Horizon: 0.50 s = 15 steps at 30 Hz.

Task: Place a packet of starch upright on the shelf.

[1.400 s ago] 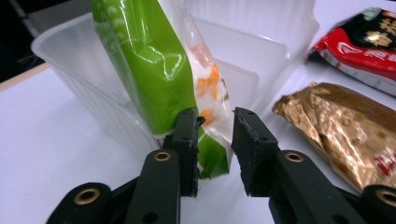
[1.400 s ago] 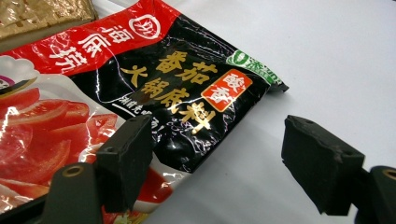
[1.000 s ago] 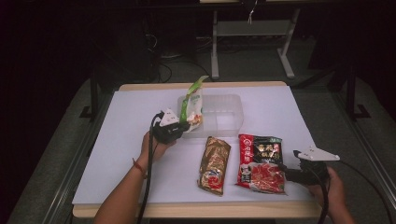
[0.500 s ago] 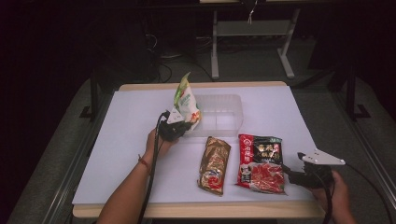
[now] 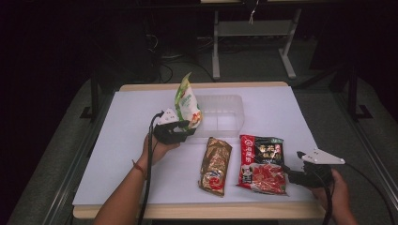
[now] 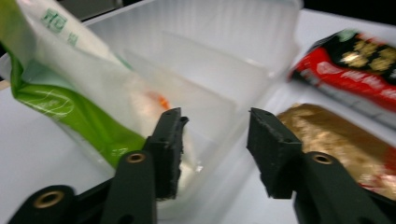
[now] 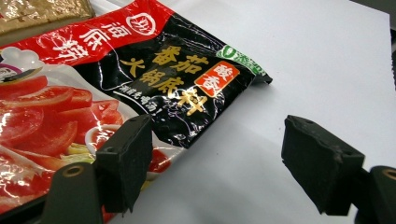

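A green and white packet stands upright in the left end of a clear plastic container. My left gripper is at the container's near left corner. Its jaws have just been opening and stand apart; the packet leans beside the left jaw, and only the container wall shows between the pads. My right gripper rests open near the table's front right. Its left jaw is at the edge of a red and black sauce packet, its right jaw over bare table.
A gold-brown packet lies flat between the two hands, left of the red one. Everything sits on a white sheet over a wooden table. A dark floor and metal table legs lie beyond the far edge.
The green packet went from tilted over the container to upright at its left end. The left jaws, shut on the packet before, now stand apart. The right gripper kept still.
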Tool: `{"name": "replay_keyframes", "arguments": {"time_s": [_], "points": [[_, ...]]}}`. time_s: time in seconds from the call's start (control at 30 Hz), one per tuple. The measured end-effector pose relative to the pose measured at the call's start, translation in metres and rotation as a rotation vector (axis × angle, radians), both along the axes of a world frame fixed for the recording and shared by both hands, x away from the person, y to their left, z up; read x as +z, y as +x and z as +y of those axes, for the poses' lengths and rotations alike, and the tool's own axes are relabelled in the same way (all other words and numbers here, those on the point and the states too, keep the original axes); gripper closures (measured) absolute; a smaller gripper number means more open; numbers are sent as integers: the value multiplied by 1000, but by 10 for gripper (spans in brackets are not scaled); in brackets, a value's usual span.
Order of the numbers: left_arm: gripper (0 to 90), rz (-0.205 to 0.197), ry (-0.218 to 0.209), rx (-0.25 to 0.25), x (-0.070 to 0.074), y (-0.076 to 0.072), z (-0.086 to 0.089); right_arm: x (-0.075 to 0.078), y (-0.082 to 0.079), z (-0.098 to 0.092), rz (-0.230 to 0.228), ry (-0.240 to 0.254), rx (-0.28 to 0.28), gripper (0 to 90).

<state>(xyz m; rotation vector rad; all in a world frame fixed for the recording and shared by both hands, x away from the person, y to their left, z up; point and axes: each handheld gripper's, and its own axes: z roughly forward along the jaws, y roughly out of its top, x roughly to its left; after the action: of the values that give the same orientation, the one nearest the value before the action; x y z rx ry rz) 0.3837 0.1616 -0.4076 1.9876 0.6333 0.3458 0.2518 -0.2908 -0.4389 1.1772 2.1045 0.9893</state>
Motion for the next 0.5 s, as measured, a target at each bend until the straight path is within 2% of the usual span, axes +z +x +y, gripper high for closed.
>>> {"name": "replay_keyframes", "arguments": {"time_s": [0.1, 0.17, 0.3, 0.4, 0.5], "points": [[468, 49, -29, -68, 1, -7, -2, 0, 0, 0, -1, 0, 1, 244], [450, 75, -24, -113, 0, -12, -8, 1, 0, -1, -4, 2, 0, 244], [420, 104, -26, -171, -2, -19, -19, 2, 0, -1, -9, 3, 0, 244], [384, 125, 0, -195, -7, -22, -28, 2, 2, 1, -9, 1, 5, 244], [361, 156, 13, -188, -14, -21, -36, 2, 2, 2, -8, 0, 7, 244]]}}
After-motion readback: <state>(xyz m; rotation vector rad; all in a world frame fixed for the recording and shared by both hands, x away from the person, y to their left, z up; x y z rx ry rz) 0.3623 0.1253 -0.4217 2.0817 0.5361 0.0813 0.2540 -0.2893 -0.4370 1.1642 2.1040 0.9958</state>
